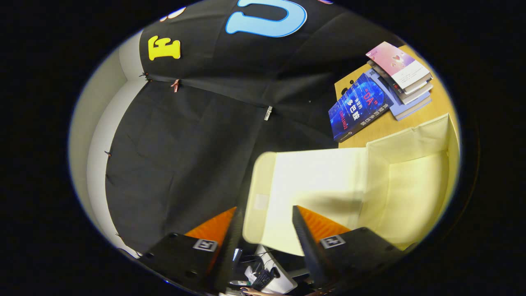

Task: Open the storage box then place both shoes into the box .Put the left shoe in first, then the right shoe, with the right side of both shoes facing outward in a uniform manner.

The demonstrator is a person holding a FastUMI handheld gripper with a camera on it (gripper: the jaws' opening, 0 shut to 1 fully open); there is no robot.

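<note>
The cream storage box (411, 181) stands on a wooden table (435, 102), seen tilted, with its inside showing beyond my right finger. Its lid (312, 181) is swung up and faces me, and a small pale patch (261, 201) sits near its rounded free edge. That free edge runs across the gap between my fingers (306, 242). My gripper (265, 242) is open, with both fingers apart and neither visibly pressing on the lid. The box's bottom is partly hidden by its wall and the lid.
A blue book (357, 107) lies on the table behind the box, next to a stack of books topped by a pink one (400, 68). Black cloth hangs behind, with a white wall (94, 135) beside it. Below the fingers are a desk with a keyboard (263, 279) and a hand.
</note>
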